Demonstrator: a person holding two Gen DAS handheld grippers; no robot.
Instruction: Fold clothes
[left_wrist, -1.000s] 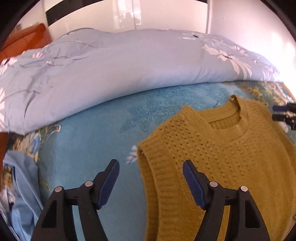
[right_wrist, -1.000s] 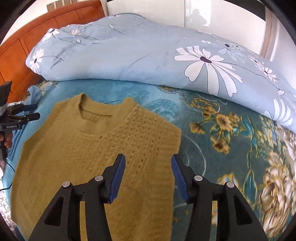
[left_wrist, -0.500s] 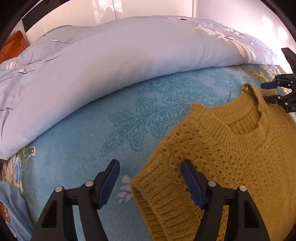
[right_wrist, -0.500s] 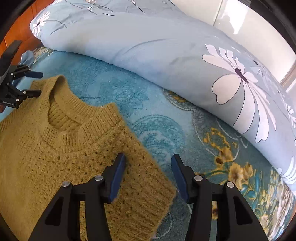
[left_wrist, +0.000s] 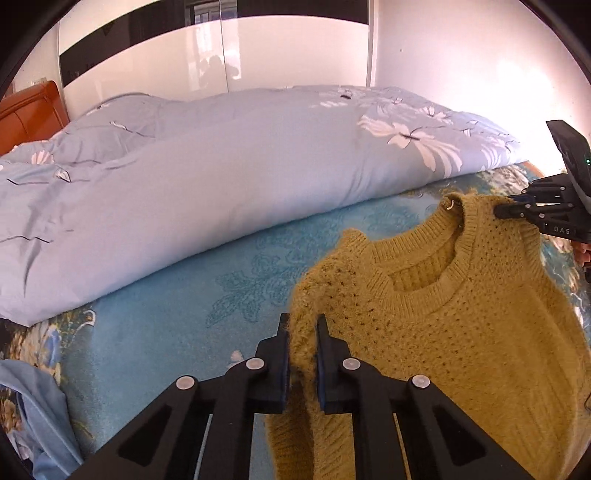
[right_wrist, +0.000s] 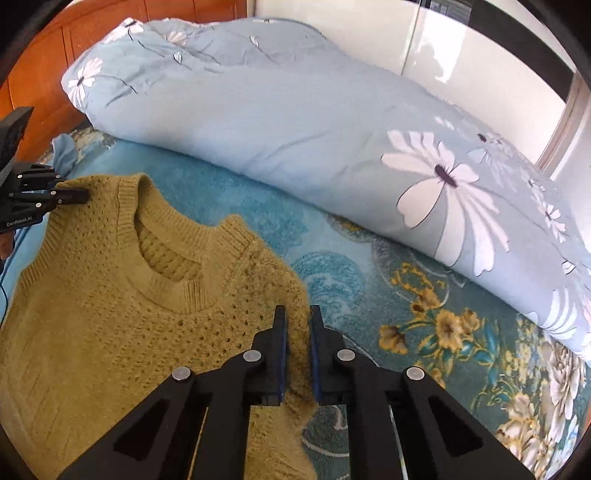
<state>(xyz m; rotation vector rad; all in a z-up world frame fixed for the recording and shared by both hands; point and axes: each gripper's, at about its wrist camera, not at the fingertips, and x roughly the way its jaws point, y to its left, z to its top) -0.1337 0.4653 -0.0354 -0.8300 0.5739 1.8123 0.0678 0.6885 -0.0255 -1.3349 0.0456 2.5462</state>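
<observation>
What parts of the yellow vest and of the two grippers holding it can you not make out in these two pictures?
- Vest hem: cut off by the bottom edge, both views.
- Vest shoulder edge inside the left gripper: covered by its pads, left view.
- Other shoulder edge inside the right gripper: covered likewise, right view.
- Hands: outside both views, barring a sliver.
- Bed under the vest: covered.

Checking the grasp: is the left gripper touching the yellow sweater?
Touching. Left wrist view: left gripper is shut on the yellow sweater, knit bunched between both pads.

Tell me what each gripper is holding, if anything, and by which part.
Both are shut on the yellow knit vest: the left gripper pinches one shoulder edge, the right gripper the other.
</observation>
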